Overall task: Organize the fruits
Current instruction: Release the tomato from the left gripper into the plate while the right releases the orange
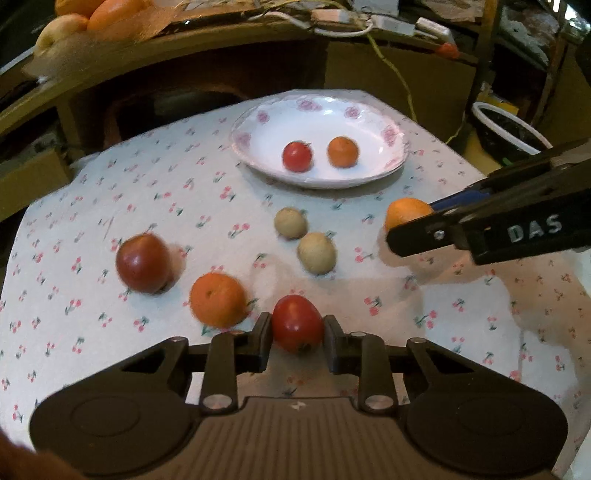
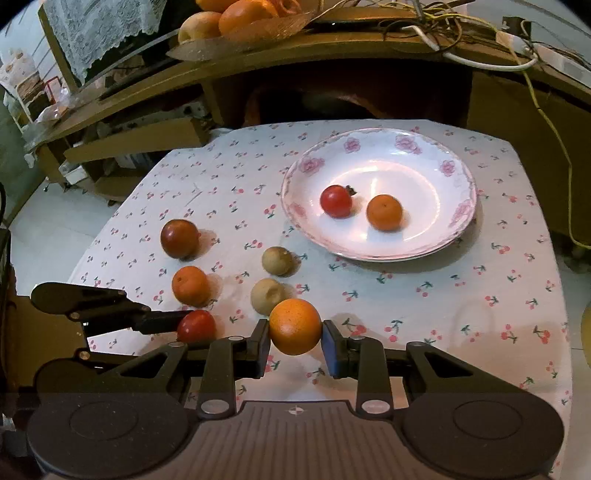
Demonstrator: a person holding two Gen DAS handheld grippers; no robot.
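My left gripper [image 1: 297, 326] is shut on a red tomato [image 1: 297, 323] just above the cherry-print cloth; it also shows in the right wrist view [image 2: 195, 326]. My right gripper [image 2: 294, 338] is shut on an orange [image 2: 295, 326], seen from the side in the left wrist view [image 1: 406, 214]. A white flowered plate [image 2: 454, 166] at the back holds a small red tomato [image 2: 335, 201] and a small orange [image 2: 384, 212]. On the cloth lie a dark red tomato [image 2: 180, 238], an orange [image 2: 191, 286] and two beige round fruits [image 2: 277, 261] [image 2: 267, 295].
A wooden shelf [image 2: 258, 62] with a basket of fruit [image 2: 236, 22] and cables stands behind the table. A dark white-rimmed bowl [image 1: 506, 129] stands off the table's right side. The table edge [image 2: 554, 258] drops off at right.
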